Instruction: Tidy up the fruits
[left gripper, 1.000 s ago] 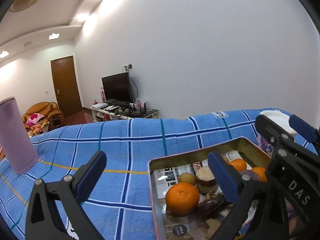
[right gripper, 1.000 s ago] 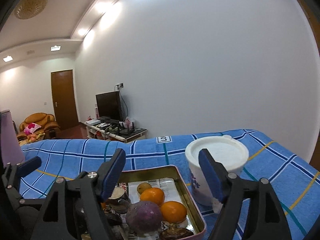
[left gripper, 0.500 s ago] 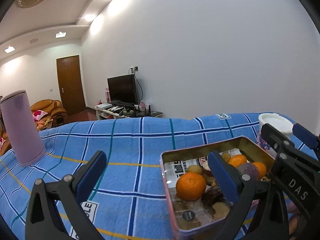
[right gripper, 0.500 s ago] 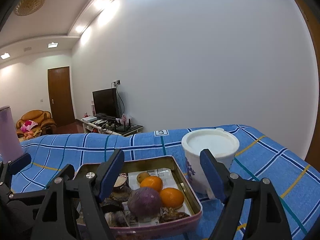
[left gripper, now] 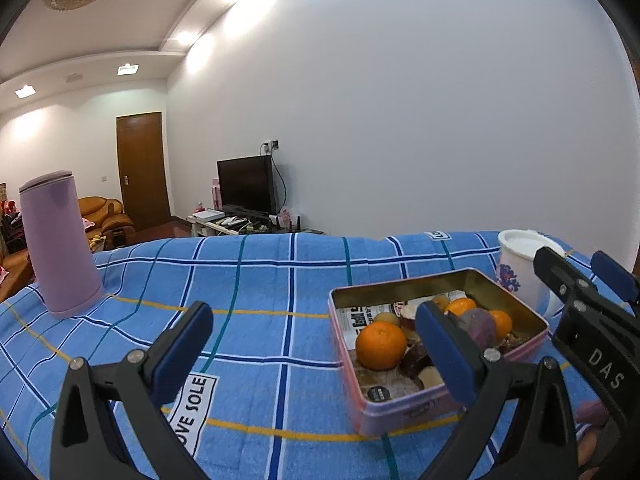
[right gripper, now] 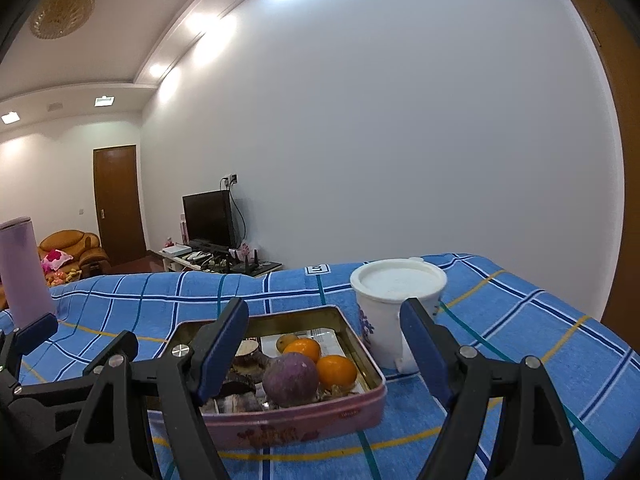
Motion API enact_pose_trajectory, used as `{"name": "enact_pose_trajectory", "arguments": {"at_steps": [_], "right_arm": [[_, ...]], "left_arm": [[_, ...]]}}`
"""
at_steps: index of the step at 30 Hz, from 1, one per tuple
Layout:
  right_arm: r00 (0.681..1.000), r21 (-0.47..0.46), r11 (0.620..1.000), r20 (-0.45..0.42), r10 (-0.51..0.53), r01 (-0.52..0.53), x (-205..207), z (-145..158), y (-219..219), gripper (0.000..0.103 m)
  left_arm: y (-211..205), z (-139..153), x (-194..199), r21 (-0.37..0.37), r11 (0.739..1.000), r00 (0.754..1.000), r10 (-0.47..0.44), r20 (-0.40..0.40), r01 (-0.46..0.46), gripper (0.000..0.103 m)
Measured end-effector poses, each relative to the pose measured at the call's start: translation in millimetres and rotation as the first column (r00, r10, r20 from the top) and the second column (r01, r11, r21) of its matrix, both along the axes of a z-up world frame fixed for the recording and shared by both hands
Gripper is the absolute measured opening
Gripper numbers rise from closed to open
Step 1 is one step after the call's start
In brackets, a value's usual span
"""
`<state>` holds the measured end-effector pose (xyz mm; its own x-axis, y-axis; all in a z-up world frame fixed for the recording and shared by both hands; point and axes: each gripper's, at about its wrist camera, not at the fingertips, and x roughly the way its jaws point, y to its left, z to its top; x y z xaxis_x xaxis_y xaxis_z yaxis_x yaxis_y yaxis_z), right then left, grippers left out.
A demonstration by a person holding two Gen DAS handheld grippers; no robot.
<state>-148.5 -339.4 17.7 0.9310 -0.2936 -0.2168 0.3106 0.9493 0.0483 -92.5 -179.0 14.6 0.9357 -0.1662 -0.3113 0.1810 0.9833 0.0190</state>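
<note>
A pink metal tin (left gripper: 412, 412) (right gripper: 304, 420) sits on the blue checked cloth. It holds a large orange (left gripper: 380, 346), two smaller oranges (right gripper: 336, 370), a purple round fruit (right gripper: 290, 378) and some brown pieces. My left gripper (left gripper: 312, 344) is open over bare cloth to the left of the tin, nothing between its fingers. My right gripper (right gripper: 324, 344) is open too, its fingers either side of the tin in the right wrist view and clear of it. From the left wrist view the right gripper's black frame (left gripper: 592, 332) shows at the right edge.
A white lidded cup (right gripper: 398, 304) (left gripper: 520, 264) stands just right of the tin. A tall lilac flask (left gripper: 60, 244) (right gripper: 24, 272) stands at the far left of the cloth. Beyond the table are a TV stand, a door and a sofa.
Both grippers have drawn back from the tin, which now looks smaller and farther off. In the left wrist view the tin and flask have shifted right. Both stay open.
</note>
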Motion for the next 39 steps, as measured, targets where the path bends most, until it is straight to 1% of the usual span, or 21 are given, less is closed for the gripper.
{"name": "enact_pose_trajectory", "arguments": {"at_steps": [8, 11, 14, 23, 39], "right_arm": [[0.997, -0.023, 0.999, 0.063, -0.037, 0.039, -29, 5, 9, 0.080], [0.993, -0.013, 0.998, 0.101, -0.066, 0.068, -41, 7, 9, 0.089], [0.988, -0.008, 0.996, 0.127, -0.084, 0.085, -48, 8, 7, 0.090], [0.990, -0.013, 0.997, 0.113, -0.079, 0.081, -45, 8, 7, 0.090], [0.989, -0.017, 0.996, 0.118, -0.086, 0.088, -49, 10, 9, 0.090]], "left_arm": [[7, 0, -10, -0.016, 1.000, 1.000, -0.005, 0.001, 0.005, 0.103], [7, 0, -11, -0.012, 1.000, 1.000, -0.007, 0.005, 0.007, 0.103], [7, 1, -12, -0.012, 1.000, 1.000, -0.005, 0.010, 0.005, 0.103], [7, 0, -11, -0.009, 1.000, 1.000, 0.022, -0.003, -0.022, 0.103], [4, 0, -15, 0.009, 1.000, 1.000, 0.013, 0.021, -0.013, 0.103]]}}
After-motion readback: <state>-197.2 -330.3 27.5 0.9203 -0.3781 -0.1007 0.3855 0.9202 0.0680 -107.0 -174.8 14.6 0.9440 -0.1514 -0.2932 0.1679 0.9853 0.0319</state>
